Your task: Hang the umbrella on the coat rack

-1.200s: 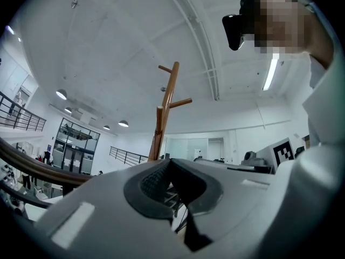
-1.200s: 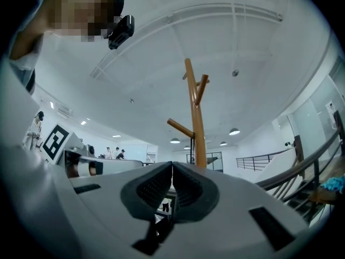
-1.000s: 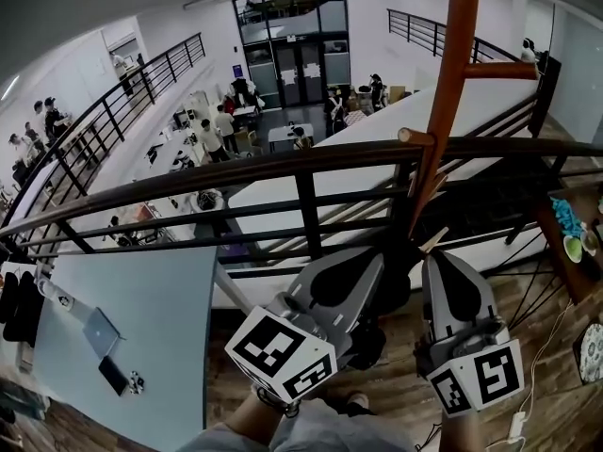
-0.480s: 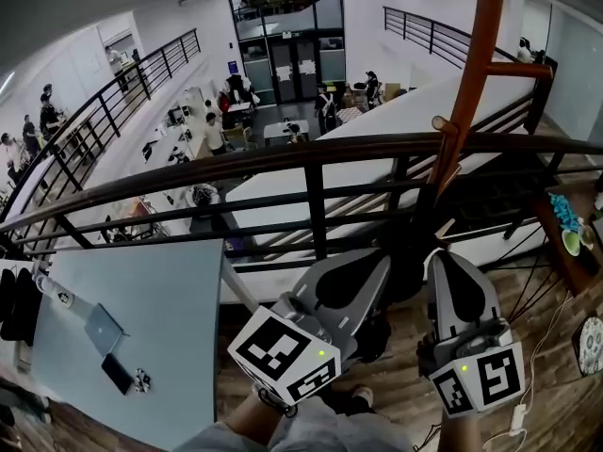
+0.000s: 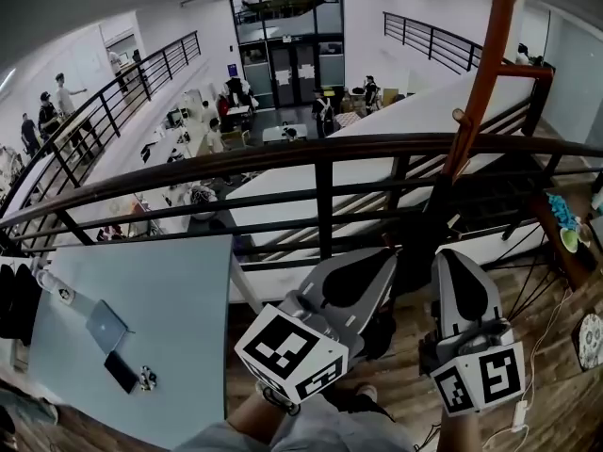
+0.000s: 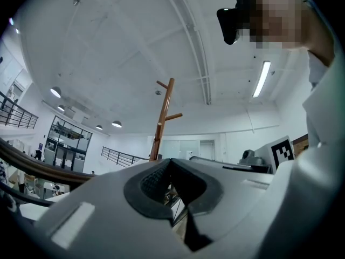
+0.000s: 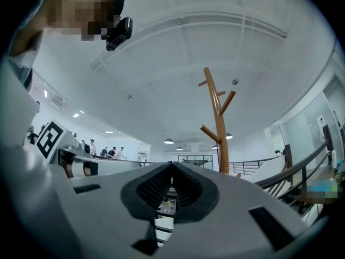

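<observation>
Both hand-held grippers, left [image 5: 382, 260] and right [image 5: 449, 255], are clenched empty near the coat rack [image 5: 482, 81].

We see a brown wooden plank floor [image 5: 565, 384] beneath us, with a thin white cable and plug [image 5: 517, 423] lying on it

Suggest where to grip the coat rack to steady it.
Take the coat rack by its trunk, on the bare stretch between pegs, from the near side, jaws level across it. It's a slim upright pole; the pegs slant out and would foul a grip at their roots. The right tool looks nearer, but it's shut: open first.
</observation>
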Available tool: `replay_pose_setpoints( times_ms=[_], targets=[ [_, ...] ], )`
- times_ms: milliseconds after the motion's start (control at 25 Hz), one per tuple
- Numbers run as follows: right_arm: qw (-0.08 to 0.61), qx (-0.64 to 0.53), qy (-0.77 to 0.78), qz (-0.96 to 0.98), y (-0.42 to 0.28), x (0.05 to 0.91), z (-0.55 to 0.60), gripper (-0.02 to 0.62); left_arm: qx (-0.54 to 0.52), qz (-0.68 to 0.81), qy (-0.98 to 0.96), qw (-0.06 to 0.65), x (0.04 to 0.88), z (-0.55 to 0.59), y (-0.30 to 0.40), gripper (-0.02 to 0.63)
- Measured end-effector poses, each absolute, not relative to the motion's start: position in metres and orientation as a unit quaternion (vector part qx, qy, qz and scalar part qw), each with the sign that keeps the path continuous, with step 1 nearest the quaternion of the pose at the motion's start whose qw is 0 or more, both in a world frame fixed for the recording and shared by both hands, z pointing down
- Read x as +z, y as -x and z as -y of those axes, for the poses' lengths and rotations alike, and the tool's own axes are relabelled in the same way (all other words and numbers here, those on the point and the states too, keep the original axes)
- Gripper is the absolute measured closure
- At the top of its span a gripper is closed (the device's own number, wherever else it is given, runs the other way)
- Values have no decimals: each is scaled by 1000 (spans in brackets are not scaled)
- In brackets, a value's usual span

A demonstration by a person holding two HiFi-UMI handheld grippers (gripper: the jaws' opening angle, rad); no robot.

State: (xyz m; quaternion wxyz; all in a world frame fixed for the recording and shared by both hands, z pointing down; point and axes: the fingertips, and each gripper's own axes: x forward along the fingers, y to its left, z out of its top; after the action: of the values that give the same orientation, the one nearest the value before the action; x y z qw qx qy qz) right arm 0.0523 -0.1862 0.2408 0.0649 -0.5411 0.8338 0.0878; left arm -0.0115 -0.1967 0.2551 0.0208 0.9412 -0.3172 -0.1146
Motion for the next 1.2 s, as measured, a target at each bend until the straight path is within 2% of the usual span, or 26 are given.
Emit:
replay_pose_setpoints(
  times_ms=[1200],
  targets=[
    [49, 92, 558, -823, -41, 249, 159, 594, -142, 290, -945, 50, 261, 181, 15, 600]
  ],
)
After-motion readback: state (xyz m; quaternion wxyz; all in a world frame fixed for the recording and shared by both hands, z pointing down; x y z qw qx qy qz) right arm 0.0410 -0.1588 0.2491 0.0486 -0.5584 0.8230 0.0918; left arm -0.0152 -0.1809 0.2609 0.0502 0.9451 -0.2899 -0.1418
